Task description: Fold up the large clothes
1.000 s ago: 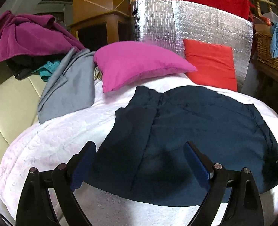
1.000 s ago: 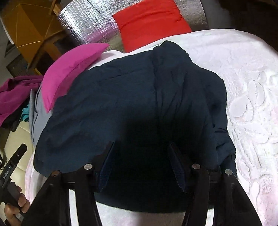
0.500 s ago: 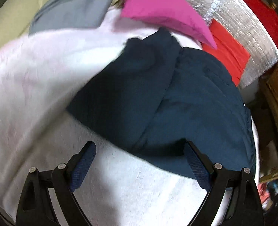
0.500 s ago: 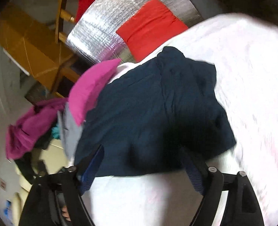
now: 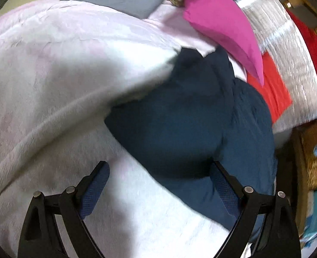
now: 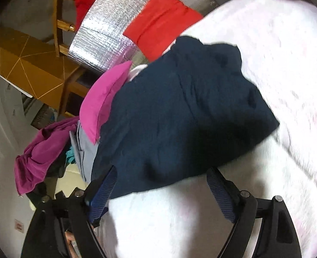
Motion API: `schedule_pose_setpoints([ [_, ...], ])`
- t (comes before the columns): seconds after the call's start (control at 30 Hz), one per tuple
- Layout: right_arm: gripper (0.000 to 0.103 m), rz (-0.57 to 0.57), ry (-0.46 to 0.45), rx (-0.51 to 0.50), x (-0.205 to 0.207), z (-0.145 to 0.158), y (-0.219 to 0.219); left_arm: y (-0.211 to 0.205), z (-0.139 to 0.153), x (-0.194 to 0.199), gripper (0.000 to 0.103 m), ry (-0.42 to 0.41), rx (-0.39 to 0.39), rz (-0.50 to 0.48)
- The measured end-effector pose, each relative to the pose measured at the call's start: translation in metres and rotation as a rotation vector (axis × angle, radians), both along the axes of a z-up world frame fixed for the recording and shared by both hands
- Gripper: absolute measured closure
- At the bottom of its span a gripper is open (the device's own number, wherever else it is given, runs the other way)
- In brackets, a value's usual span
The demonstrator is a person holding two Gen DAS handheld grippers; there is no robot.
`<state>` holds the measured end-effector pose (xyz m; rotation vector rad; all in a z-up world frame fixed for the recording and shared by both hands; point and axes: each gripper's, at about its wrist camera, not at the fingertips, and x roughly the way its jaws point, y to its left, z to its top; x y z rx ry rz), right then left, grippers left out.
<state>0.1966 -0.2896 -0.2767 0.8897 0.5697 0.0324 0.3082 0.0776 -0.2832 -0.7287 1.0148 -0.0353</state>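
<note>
We hold the left claw [image 5: 159, 185] and right claw [image 6: 161, 190] wide apart and empty above the navy garment [image 6: 180, 111] on the blanket [image 6: 276, 64].

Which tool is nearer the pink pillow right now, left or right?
Left, probably, though fisheye views make it hard to judge. The left tool is open at the navy garment's near edge, the pink pillow beyond. The right tool, also open, sits across the garment from it.

a home: pillows [image 5: 220, 23], laundry pile [image 6: 40, 148], wooden banister [image 6: 59, 17].
</note>
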Motion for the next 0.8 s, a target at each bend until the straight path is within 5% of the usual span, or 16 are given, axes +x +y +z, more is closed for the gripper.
schedule_pose_setpoints([
  [0.23,0.057,-0.021,0.085,0.028,0.028,-0.029,-0.021,-0.009,0.006,0.012,0.009,-0.031,0.168,0.002],
  [0.4,0.055,-0.010,0.054,0.010,0.013,-0.007,-0.029,0.001,0.018,0.008,0.009,-0.044,0.246,0.016],
  [0.47,0.034,-0.034,0.003,0.009,0.002,0.006,-0.037,0.004,0.028,0.009,0.009,-0.067,0.312,0.041],
  [0.6,0.024,-0.148,-0.035,-0.037,-0.013,0.024,-0.062,0.011,0.045,0.008,0.009,-0.145,0.447,0.080],
  [0.8,0.024,-0.181,0.094,-0.010,0.007,-0.008,-0.084,0.008,0.024,0.027,0.009,-0.090,0.396,-0.002],
])
